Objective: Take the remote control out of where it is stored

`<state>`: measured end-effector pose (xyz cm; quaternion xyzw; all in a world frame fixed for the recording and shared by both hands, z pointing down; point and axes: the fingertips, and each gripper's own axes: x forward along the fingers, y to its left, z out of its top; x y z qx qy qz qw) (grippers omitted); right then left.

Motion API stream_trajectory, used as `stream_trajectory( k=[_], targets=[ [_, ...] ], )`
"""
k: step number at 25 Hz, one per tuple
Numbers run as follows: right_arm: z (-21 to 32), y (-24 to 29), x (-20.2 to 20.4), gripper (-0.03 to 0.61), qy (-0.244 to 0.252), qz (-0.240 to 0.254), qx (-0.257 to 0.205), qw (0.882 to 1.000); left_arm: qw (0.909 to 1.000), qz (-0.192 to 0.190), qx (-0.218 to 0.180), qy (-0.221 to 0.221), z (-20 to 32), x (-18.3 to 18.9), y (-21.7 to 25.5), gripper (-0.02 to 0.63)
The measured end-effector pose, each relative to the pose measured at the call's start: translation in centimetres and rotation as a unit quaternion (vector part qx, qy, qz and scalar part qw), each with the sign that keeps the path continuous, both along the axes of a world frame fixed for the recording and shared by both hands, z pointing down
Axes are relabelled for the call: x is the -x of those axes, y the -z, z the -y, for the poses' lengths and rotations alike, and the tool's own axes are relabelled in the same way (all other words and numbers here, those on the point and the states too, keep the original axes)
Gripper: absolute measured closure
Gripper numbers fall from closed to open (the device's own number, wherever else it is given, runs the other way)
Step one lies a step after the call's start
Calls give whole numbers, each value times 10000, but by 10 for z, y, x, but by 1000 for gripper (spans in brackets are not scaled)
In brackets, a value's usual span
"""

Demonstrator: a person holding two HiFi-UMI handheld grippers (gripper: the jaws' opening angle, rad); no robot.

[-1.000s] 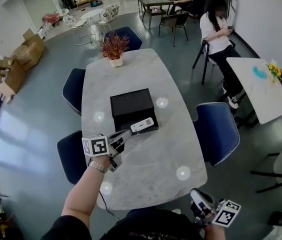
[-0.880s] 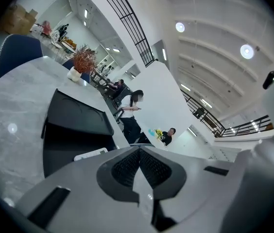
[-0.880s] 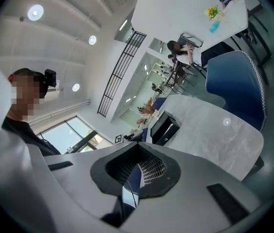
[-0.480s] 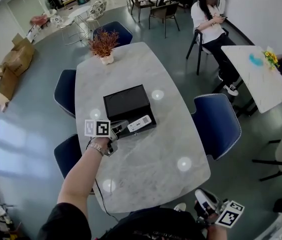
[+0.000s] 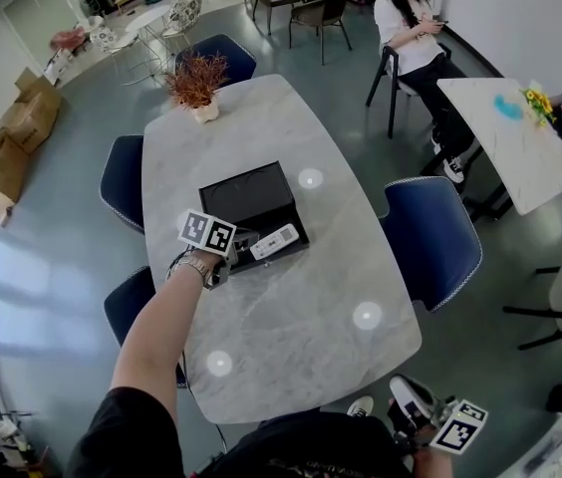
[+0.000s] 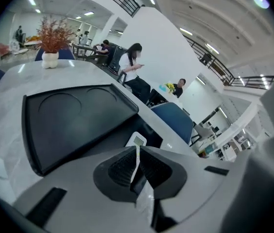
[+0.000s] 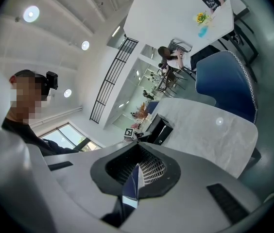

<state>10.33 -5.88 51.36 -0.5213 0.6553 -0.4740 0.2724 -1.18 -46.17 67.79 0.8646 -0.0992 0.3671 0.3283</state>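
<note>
A black storage box (image 5: 246,197) lies mid-table, its shallow drawer (image 5: 286,250) pulled out toward me. The white remote control (image 5: 274,241) lies in that drawer. My left gripper (image 5: 244,244) is shut, with its tips at the drawer's left end just short of the remote. In the left gripper view the closed left gripper (image 6: 138,148) points at the remote (image 6: 136,141), with the box lid (image 6: 74,118) to the left. Nothing is gripped. My right gripper (image 5: 422,418) hangs shut below the table's near edge, and the right gripper view shows the right gripper (image 7: 138,165) empty.
The marble table (image 5: 291,337) carries a potted red plant (image 5: 198,83) at its far end. Blue chairs (image 5: 428,237) stand on both sides. A seated person (image 5: 411,38) and a second white table (image 5: 510,137) are to the right. Cardboard boxes (image 5: 17,132) are far left.
My left arm has stretched forward, bringing the shut gripper from the table's near-left part up to the open drawer beside the remote. The right gripper has stayed low at the near edge.
</note>
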Motion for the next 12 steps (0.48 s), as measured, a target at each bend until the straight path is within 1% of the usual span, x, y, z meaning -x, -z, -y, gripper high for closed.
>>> stream_trajectory(
  k=[3, 5, 8, 10, 12],
  targets=[
    [-2, 1, 2, 571, -15, 66, 30, 10000, 9996, 203, -28, -185, 0, -5, -12, 598],
    [-3, 1, 2, 571, -36, 67, 46, 10000, 9992, 301, -23, -248, -2, -6, -18, 567],
    [-5, -1, -1, 571, -110, 115, 71, 9998, 9979, 496, -68, -419, -4, -7, -27, 560],
    [-4, -1, 0, 571, -122, 144, 80, 9998, 9966, 603, -65, -566, -7, -8, -33, 529],
    [-2, -2, 0, 571, -94, 153, 88, 9998, 9945, 731, -90, -749, -10, -9, -39, 521]
  ],
)
